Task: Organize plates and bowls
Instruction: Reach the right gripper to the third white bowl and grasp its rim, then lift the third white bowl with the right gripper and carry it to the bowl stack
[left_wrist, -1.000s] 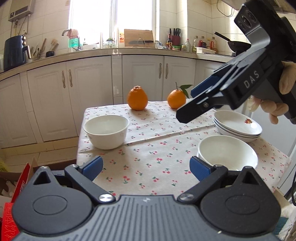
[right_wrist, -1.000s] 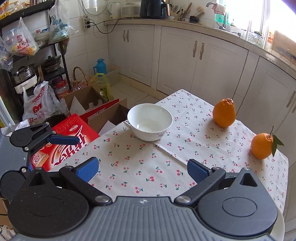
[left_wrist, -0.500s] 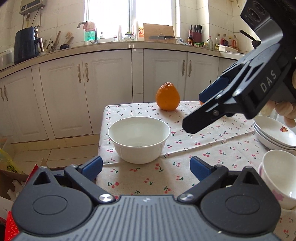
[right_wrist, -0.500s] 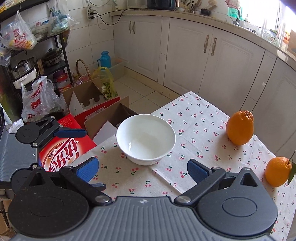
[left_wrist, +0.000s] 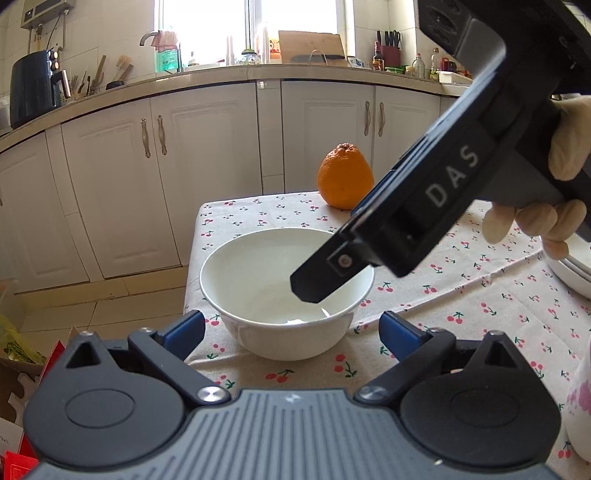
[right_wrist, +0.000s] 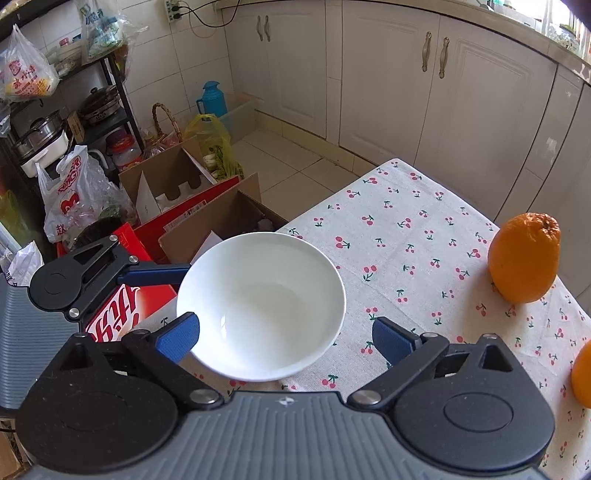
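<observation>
A white bowl (left_wrist: 280, 295) (right_wrist: 262, 310) stands near the left corner of the cherry-print tablecloth (left_wrist: 461, 291). My left gripper (left_wrist: 291, 332) is open, just short of the bowl, its fingers level with the bowl's sides. My right gripper (right_wrist: 284, 336) is open above the bowl, its fingers spanning the near rim; in the left wrist view its fingertip (left_wrist: 314, 284) hangs over the bowl's inside. A stack of white plates (left_wrist: 569, 269) shows at the right edge. Part of another white bowl (left_wrist: 580, 406) shows at the lower right.
A large orange (left_wrist: 345, 177) (right_wrist: 524, 258) stands behind the bowl, and a second orange (right_wrist: 583, 373) lies at the right edge. Cardboard boxes (right_wrist: 207, 206) and bags (right_wrist: 74, 199) lie on the floor left of the table. Kitchen cabinets (left_wrist: 207, 162) stand behind.
Both grippers have closed in on the white bowl, which now looms larger. The right gripper has come down over its rim. The plate stack and second bowl have slid toward the right edge.
</observation>
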